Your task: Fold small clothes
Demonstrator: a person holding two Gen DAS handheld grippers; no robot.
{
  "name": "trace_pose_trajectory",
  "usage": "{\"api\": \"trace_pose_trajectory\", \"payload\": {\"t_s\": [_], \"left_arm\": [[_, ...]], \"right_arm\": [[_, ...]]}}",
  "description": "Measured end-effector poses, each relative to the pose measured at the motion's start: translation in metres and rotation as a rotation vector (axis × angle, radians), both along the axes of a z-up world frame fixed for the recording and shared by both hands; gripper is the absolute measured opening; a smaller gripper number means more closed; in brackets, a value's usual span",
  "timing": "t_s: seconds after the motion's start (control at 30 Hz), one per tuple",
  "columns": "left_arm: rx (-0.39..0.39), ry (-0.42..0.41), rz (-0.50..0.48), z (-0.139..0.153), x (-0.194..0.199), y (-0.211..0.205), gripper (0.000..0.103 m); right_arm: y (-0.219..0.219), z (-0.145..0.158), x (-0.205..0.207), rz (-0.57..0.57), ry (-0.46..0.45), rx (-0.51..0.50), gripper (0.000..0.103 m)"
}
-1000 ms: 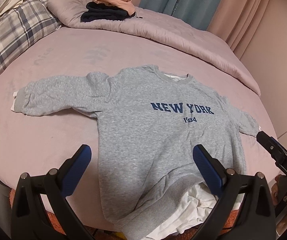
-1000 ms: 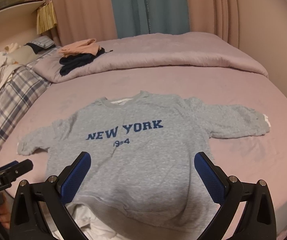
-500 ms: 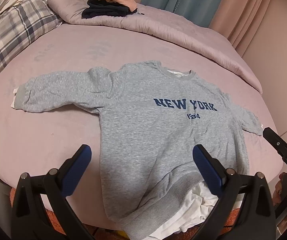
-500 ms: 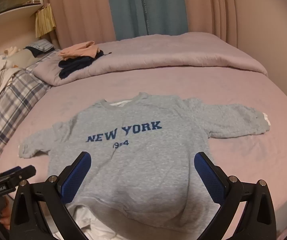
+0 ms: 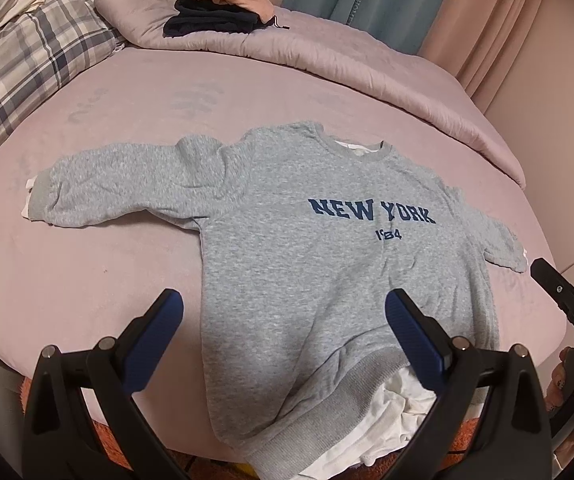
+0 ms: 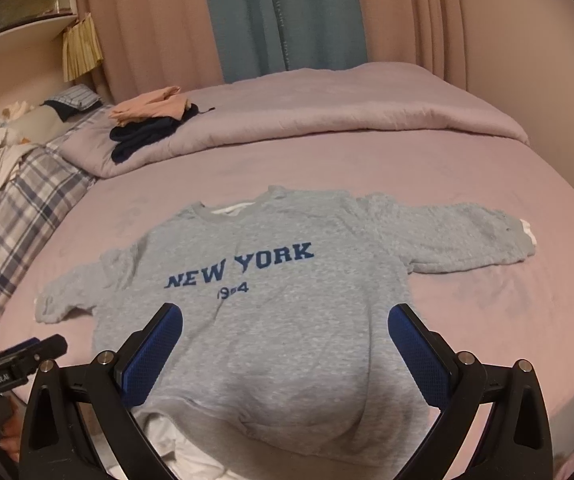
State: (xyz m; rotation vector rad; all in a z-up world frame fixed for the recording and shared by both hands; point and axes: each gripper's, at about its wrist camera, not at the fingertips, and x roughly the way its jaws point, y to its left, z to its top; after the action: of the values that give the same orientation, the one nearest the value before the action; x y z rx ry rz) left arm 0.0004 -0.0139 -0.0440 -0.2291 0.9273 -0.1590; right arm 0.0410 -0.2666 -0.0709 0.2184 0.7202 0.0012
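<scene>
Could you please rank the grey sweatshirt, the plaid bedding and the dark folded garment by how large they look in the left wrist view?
1. grey sweatshirt, largest by far, though nearest the camera.
2. plaid bedding, cut off by the frame edge.
3. dark folded garment, smallest, but farthest away.

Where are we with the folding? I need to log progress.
Done: a folded pile sits on the duvet. In hand: the sweatshirt lies flat, face up, sleeves out. Both the left gripper and right gripper are open above its hem. Left: every fold.
</scene>
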Motion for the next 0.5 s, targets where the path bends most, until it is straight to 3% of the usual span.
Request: {"api": "trace_pose_trajectory", "payload": {"t_s": [0.5], "left_arm": [[-0.007,0.025,0.013,-0.002,0.006,0.005,0.1]], "right_arm": [[-0.013,-0.001,-0.002,-0.034,-0.001,0.019,0.102]]}}
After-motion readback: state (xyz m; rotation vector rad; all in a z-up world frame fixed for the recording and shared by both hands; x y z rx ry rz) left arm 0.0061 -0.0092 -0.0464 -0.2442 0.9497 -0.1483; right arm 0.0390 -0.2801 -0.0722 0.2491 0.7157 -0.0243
